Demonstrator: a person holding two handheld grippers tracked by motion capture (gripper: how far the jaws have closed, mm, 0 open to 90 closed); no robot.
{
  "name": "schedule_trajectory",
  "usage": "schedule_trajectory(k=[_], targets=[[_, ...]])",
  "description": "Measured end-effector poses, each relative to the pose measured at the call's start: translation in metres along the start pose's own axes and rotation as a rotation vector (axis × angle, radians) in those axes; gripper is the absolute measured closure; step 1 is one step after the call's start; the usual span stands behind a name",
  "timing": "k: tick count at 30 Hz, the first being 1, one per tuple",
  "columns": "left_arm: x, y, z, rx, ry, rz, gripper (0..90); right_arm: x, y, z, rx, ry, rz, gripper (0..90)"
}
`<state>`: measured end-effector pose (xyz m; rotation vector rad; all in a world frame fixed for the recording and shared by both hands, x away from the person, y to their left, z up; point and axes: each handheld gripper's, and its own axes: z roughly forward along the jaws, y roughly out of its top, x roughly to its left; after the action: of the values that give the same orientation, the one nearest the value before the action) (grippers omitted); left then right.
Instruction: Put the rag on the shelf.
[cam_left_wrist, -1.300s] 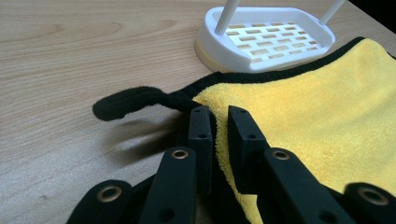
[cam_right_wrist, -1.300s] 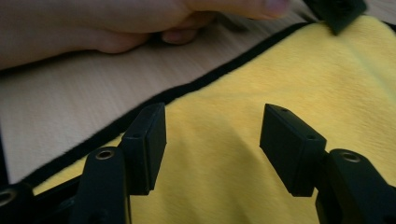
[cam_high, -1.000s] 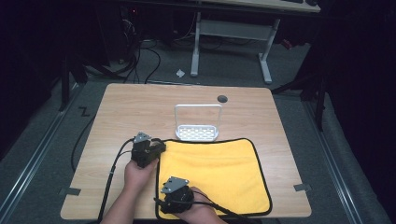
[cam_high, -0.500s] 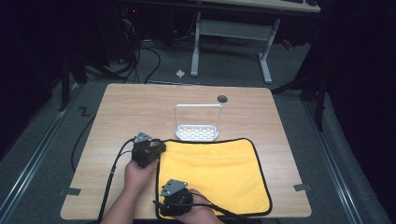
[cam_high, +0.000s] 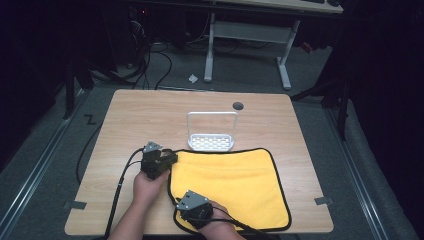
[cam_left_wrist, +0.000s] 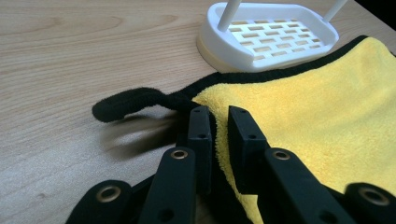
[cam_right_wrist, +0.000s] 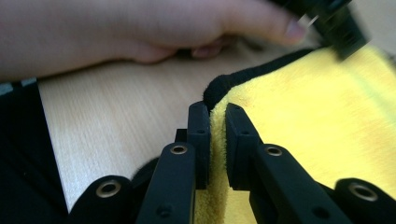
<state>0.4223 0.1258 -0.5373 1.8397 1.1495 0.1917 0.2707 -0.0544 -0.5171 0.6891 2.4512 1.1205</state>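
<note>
A yellow cloth (cam_high: 232, 182) with a black hem lies flat on the wooden table (cam_high: 130, 120). My left gripper (cam_high: 167, 159) is shut on the cloth's far left corner; in the left gripper view its jaws pinch the yellow cloth (cam_left_wrist: 303, 121) beside a black hem loop (cam_left_wrist: 130, 102). My right gripper (cam_high: 186, 215) sits at the near left corner. Its jaws have just been closing and now press on the fold of the yellow cloth (cam_right_wrist: 299, 121) between them (cam_right_wrist: 217, 140).
A white soap dish (cam_high: 211, 141) with a tall wire handle stands just beyond the cloth's far edge, also close ahead as the soap dish (cam_left_wrist: 271, 35). A dark round hole (cam_high: 238, 105) marks the table's far side. Cables trail off the near left edge.
The right gripper has shifted slightly toward the near left corner of the cloth and its jaws have closed on the hem. The left gripper has stayed put.
</note>
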Motion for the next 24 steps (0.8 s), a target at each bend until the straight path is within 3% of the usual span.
schedule_trajectory(k=[3, 7, 11, 14, 19, 24], targets=[[0.0, 0.001, 0.0, 0.0, -0.006, -0.006, 80.1, -0.002, 0.004, -0.01, -0.043, -0.016, -0.004, 83.2], [0.001, 0.002, -0.006, -0.052, -0.008, -0.03, 82.2, -0.002, 0.012, -0.018, -0.085, -0.024, -0.01, 83.1], [0.007, 0.003, -0.017, -0.091, -0.011, -0.073, 82.4, 0.0, 0.023, -0.017, -0.106, -0.019, -0.029, 83.1], [0.013, 0.004, -0.028, -0.113, 0.003, -0.082, 82.5, 0.006, 0.034, -0.012, -0.126, -0.011, -0.041, 83.0], [0.03, 0.001, -0.06, -0.124, 0.055, -0.089, 82.5, 0.019, 0.054, -0.002, -0.165, 0.032, -0.051, 83.0], [0.051, -0.003, -0.107, -0.167, 0.133, -0.11, 82.7, 0.043, 0.083, 0.013, -0.208, 0.082, -0.101, 83.0]])
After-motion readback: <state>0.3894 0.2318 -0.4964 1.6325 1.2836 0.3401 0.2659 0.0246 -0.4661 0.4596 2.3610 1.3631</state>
